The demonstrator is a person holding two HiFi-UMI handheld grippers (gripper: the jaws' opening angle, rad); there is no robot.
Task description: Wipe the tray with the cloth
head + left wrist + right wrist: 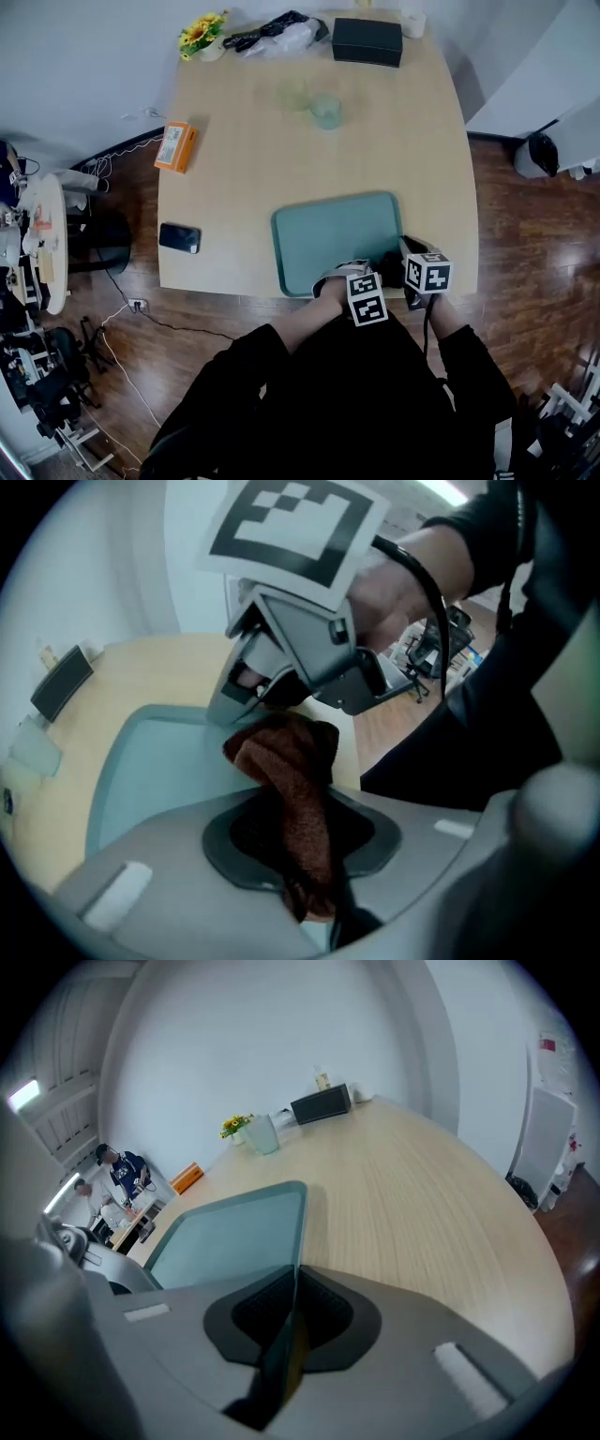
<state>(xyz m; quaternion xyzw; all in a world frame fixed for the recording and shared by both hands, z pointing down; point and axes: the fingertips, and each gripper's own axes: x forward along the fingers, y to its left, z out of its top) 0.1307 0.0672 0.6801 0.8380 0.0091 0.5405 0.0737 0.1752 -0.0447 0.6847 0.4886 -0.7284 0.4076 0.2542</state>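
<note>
Looking down from the head view, a pale wooden table carries a teal tray near its 6 o'clock edge. The left gripper sits over the tray's 6 o'clock rim, its marker cube toward the person. The right gripper is at the tray's 4 o'clock corner. Both arms are in black sleeves. The cloth cannot be made out from here. An orange box lies at the table's 9 o'clock side, with a dark phone nearer 8 o'clock. A clear glass stands at 12 o'clock from the tray. Along the far edge are yellow flowers at 11 o'clock, a plastic bag and a black box at 12 o'clock.

In the left gripper view, the jaws are clamped on a reddish-brown cloth. It runs from between the pads toward 12 o'clock and bunches over the tray's floor. Just beyond it at 12 o'clock the right gripper points down at the tray's rim, with a hand behind it.

In the right gripper view, the jaws are closed on the tray's rim, and the thin edge runs straight in between the pads. The tray stretches away toward 11 o'clock. The flowers, glass and black box stand far off at 12 o'clock, and the orange box is at 10 o'clock.
</note>
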